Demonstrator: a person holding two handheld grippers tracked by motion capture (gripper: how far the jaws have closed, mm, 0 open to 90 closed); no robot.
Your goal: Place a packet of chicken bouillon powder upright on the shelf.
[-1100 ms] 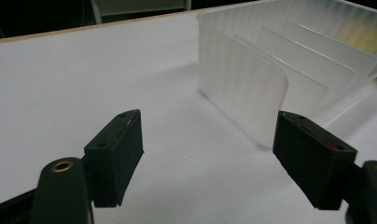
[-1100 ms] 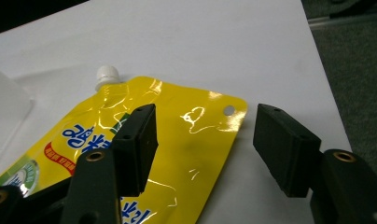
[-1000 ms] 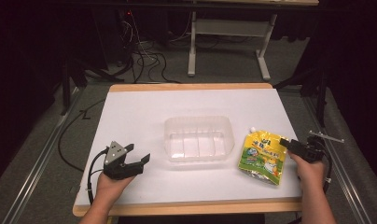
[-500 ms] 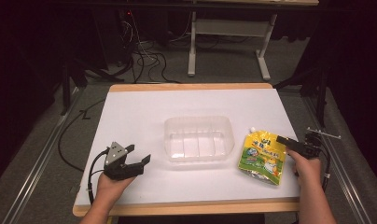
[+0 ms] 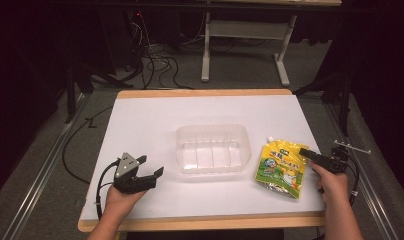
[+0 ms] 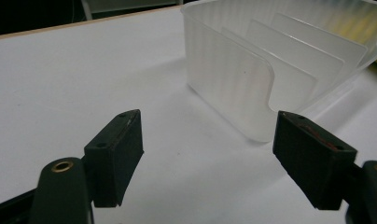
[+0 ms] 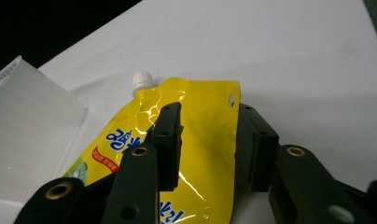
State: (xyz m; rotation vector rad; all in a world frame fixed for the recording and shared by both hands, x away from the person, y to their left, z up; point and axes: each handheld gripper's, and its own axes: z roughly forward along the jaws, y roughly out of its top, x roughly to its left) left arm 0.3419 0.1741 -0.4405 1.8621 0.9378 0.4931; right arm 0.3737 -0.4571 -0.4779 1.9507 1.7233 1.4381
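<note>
A yellow spouted pouch (image 5: 281, 167) lies flat on the white table top, right of a clear plastic container (image 5: 213, 148) with dividers inside. My right gripper (image 5: 304, 151) hovers at the pouch's right edge. In the right gripper view the pouch (image 7: 200, 140) runs between the jaws of my right gripper (image 7: 207, 109), which stand apart and open; its white cap (image 7: 142, 80) points away. My left gripper (image 5: 150, 166) rests at the front left of the table, open and holding nothing. In the left gripper view, that left gripper (image 6: 207, 126) faces the container (image 6: 252, 79).
The white sheet (image 5: 140, 125) covers a wooden table with its front edge (image 5: 200, 222) near the person's hands. Cables (image 5: 75, 150) trail on the floor at the left, and a desk frame (image 5: 245, 45) stands beyond the table.
</note>
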